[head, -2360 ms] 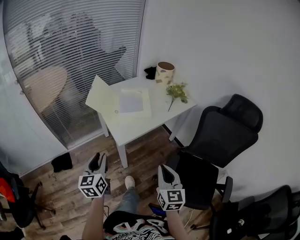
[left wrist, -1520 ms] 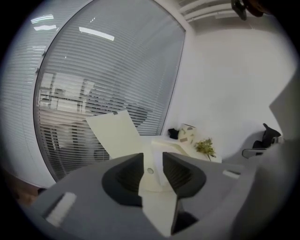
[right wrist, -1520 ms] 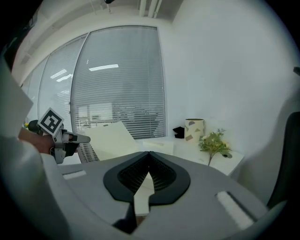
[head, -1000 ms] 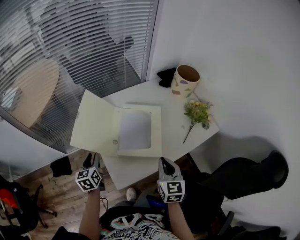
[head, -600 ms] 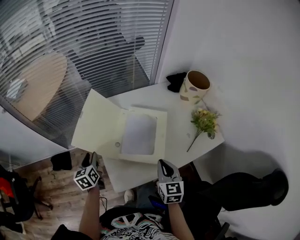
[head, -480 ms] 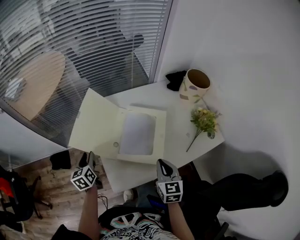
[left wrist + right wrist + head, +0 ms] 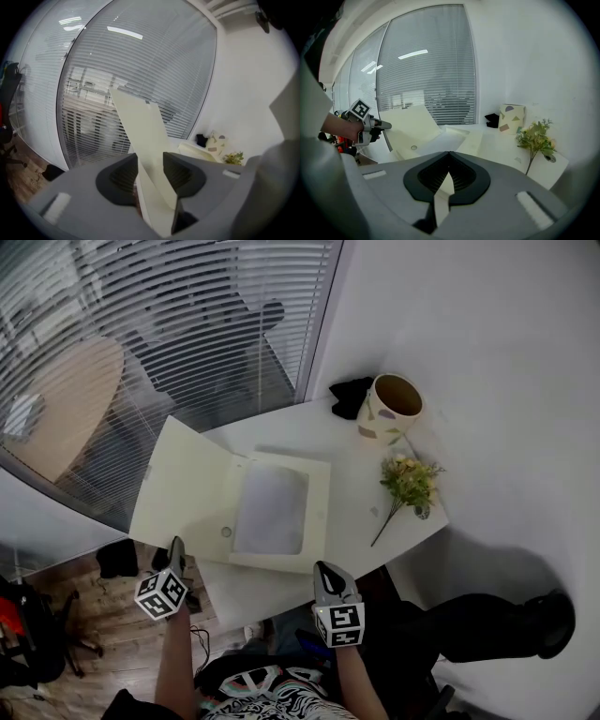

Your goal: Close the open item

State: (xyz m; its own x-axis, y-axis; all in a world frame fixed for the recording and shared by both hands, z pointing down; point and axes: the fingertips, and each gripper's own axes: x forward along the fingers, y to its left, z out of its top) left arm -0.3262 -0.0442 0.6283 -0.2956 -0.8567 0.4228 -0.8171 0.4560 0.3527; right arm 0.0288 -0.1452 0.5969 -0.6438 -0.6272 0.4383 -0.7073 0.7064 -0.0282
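Note:
A cream folder (image 7: 272, 512) lies open on the white table (image 7: 366, 521), its lid flap (image 7: 183, 488) spread out past the table's left edge. My left gripper (image 7: 175, 545) is at the flap's lower edge. In the left gripper view the flap (image 7: 140, 131) runs between the jaws of my left gripper (image 7: 150, 157), which stand apart. My right gripper (image 7: 325, 568) hovers at the table's front edge, short of the folder. In its own view, that gripper (image 7: 449, 153) has its jaws together on nothing, and the folder (image 7: 440, 136) lies ahead.
At the table's back stand a patterned cup (image 7: 392, 409) and a black object (image 7: 350, 397); a flower sprig (image 7: 410, 482) lies at the right. A glass wall with blinds (image 7: 187, 315) runs along the left. A black chair (image 7: 487, 615) stands at the lower right.
My left gripper has shifted left and a little lower to the flap's edge. The right gripper has barely moved. The folder stays open.

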